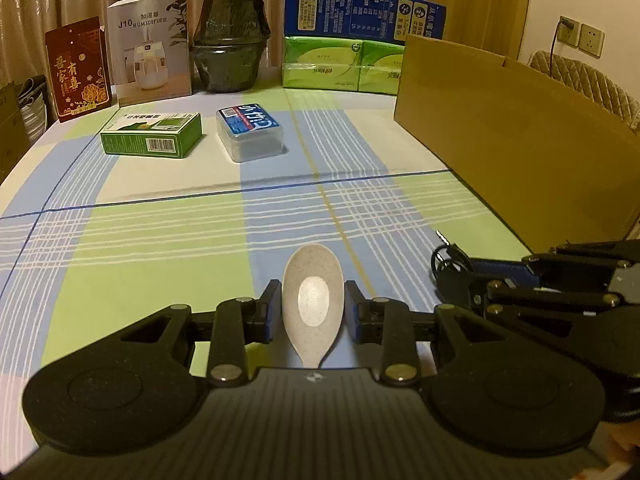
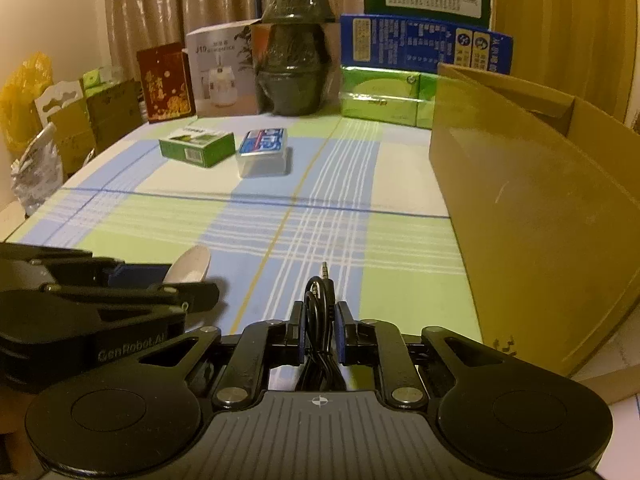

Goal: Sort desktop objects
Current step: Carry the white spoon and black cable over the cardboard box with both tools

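Grippers working above the checked tablecloth: left gripper is pinching a light, rigid, speckled beige plastic spoon across its bowl; right gripper is clamping a limp coiled black audio cable mid-bundle.

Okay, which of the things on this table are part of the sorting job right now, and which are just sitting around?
In the job:
spoon, clamped in the left gripper
black audio cable, clamped in the right gripper
cardboard box, probably the bin
green carton and clear plastic case, likely next

Just sitting around:
humidifier box
black pots
tissue packs
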`<control>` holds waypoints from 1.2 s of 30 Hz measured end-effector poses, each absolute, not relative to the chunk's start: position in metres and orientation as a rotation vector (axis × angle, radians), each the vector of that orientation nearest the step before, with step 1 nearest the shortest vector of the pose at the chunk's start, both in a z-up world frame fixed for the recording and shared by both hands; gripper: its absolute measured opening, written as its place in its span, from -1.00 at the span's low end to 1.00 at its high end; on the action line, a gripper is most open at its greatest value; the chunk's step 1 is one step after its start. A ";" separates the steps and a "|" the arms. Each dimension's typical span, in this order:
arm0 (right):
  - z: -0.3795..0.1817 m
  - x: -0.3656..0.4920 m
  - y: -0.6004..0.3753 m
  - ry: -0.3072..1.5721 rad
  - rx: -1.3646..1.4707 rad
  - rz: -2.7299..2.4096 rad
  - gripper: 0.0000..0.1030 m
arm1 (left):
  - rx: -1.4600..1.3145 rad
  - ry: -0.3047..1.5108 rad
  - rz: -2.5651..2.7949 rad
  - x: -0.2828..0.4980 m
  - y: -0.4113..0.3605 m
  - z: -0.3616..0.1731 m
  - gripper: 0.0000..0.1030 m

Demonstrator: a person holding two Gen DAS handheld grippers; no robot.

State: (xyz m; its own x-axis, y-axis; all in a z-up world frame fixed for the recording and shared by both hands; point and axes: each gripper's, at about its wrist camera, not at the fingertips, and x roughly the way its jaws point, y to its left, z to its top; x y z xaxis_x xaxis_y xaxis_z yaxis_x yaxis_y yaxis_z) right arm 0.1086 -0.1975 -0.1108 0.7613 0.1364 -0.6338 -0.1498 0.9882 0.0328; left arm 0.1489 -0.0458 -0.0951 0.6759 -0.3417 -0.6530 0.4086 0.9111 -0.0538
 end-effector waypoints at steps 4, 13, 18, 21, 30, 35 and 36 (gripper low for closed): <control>-0.102 0.104 -0.200 0.672 -0.012 0.155 -0.79 | 0.094 0.711 -0.425 0.144 -0.047 -0.090 -0.47; -0.071 0.086 -0.204 0.629 -0.006 0.177 -0.79 | 0.112 0.696 -0.424 0.126 -0.052 -0.068 -0.47; -0.051 0.061 -0.206 0.606 -0.008 0.192 -0.79 | 0.107 0.677 -0.396 0.109 -0.050 -0.050 -0.47; -0.040 0.046 -0.214 0.600 0.013 0.179 -0.79 | 0.091 0.675 -0.371 0.096 -0.047 -0.039 -0.47; 0.001 0.003 -0.242 0.570 0.060 0.127 -0.79 | 0.062 0.671 -0.351 0.053 -0.055 0.000 -0.47; 0.021 -0.021 -0.258 0.536 0.068 0.101 -0.79 | 0.050 0.671 -0.362 0.030 -0.067 0.014 -0.47; 0.025 -0.025 -0.261 0.531 0.072 0.094 -0.79 | 0.047 0.671 -0.367 0.026 -0.070 0.017 -0.47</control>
State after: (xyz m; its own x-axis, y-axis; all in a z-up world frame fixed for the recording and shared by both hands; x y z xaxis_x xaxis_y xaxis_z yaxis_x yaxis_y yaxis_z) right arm -0.0249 -0.2612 0.0247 0.8580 0.1079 -0.5022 -0.0708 0.9932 0.0924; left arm 0.0256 -0.0699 0.0167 0.7214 -0.3169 -0.6157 0.3467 0.9350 -0.0751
